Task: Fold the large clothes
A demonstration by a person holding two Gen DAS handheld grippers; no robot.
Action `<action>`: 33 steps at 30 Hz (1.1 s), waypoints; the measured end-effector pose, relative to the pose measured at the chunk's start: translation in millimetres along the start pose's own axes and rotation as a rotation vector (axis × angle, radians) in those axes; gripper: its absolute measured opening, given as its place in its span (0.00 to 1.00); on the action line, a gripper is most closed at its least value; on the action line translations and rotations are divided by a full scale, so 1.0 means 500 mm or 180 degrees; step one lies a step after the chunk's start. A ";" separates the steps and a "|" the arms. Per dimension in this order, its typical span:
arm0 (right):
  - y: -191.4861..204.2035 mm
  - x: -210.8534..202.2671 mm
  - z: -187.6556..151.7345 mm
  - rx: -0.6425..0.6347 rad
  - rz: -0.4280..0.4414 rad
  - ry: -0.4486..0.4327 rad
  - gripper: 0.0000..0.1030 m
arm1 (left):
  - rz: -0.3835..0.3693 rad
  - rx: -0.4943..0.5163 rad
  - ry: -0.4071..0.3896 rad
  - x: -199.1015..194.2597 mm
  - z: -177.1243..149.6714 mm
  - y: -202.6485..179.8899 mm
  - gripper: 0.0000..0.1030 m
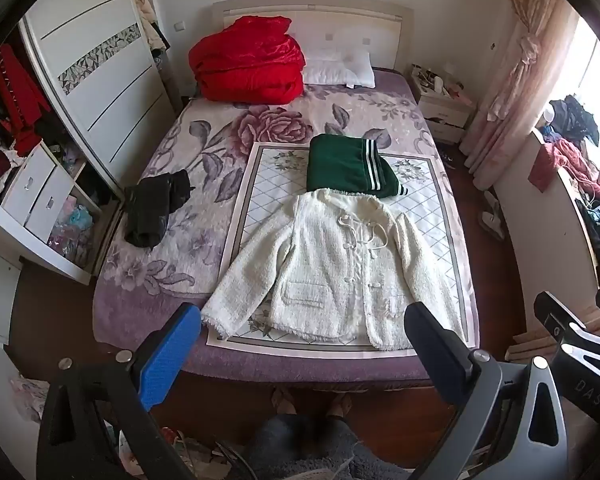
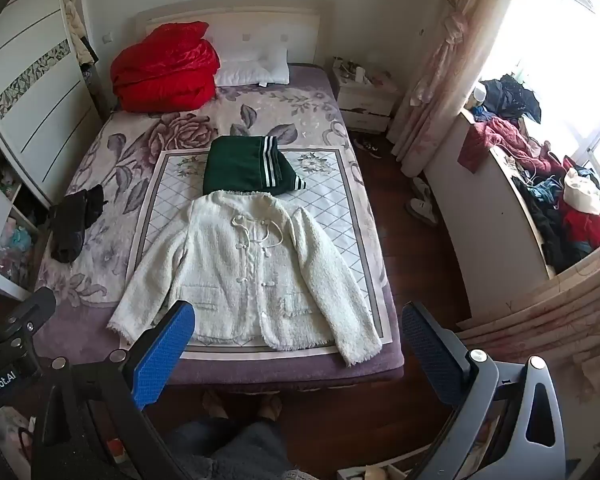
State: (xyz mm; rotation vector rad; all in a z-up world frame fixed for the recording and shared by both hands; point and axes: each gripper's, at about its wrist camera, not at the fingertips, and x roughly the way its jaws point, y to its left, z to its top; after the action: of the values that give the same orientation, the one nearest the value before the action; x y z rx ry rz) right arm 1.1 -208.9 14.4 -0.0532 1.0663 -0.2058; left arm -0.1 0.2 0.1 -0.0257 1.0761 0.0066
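Ahead on the bed (image 1: pixel 148 312), white jacket (image 1: pixel 332 264) flat, collar far, hem near. Both sets of fingers wide open, empty: left gripper (image 1: pixel 300 344) by left sleeve, right gripper (image 2: pixel 296 344) by right.

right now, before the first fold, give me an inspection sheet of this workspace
surface: bed with a floral blanket; a diamond-pattern mat lies on top.
job's things: white jacket spread flat, front up, sleeves out, on the mat; folded green garment at its collar.
clutter: black garment crumpled on the blanket; red quilt and pillow at the headboard.
grippers: left gripper and right gripper both open, above the foot of the bed, touching nothing.
cables: nothing seen.
surroundings: open wardrobe, nightstand, clothes heaped on the window ledge.
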 end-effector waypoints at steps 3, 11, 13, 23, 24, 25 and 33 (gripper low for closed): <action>-0.001 -0.001 -0.002 0.0001 0.0016 0.0001 1.00 | 0.0004 0.0000 -0.0009 0.000 0.000 0.000 1.00; 0.002 -0.005 0.000 -0.0010 -0.0023 -0.0017 1.00 | 0.0015 0.0006 -0.0021 0.001 0.002 -0.002 1.00; 0.001 -0.007 0.000 0.0000 -0.0030 -0.0018 1.00 | 0.0007 0.0013 -0.0025 -0.003 0.013 -0.012 1.00; 0.000 -0.024 0.015 -0.0029 -0.0021 -0.0033 1.00 | -0.0006 0.0017 -0.0043 -0.015 0.036 -0.019 1.00; -0.001 -0.026 0.017 -0.0025 -0.0016 -0.0035 1.00 | -0.0012 0.0012 -0.0050 -0.021 0.031 -0.023 1.00; -0.001 -0.026 0.018 -0.0027 -0.0016 -0.0035 1.00 | -0.0012 0.0013 -0.0055 -0.019 0.031 -0.024 1.00; -0.001 -0.027 0.023 -0.0032 -0.0017 -0.0039 1.00 | -0.0029 0.0018 -0.0065 -0.022 0.043 -0.027 1.00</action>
State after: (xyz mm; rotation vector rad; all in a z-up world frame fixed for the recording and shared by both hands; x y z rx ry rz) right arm 4.9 -207.4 31.5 -0.0664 1.0551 -0.2048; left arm 14.1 -12.7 20.0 -0.0255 1.0555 -0.0043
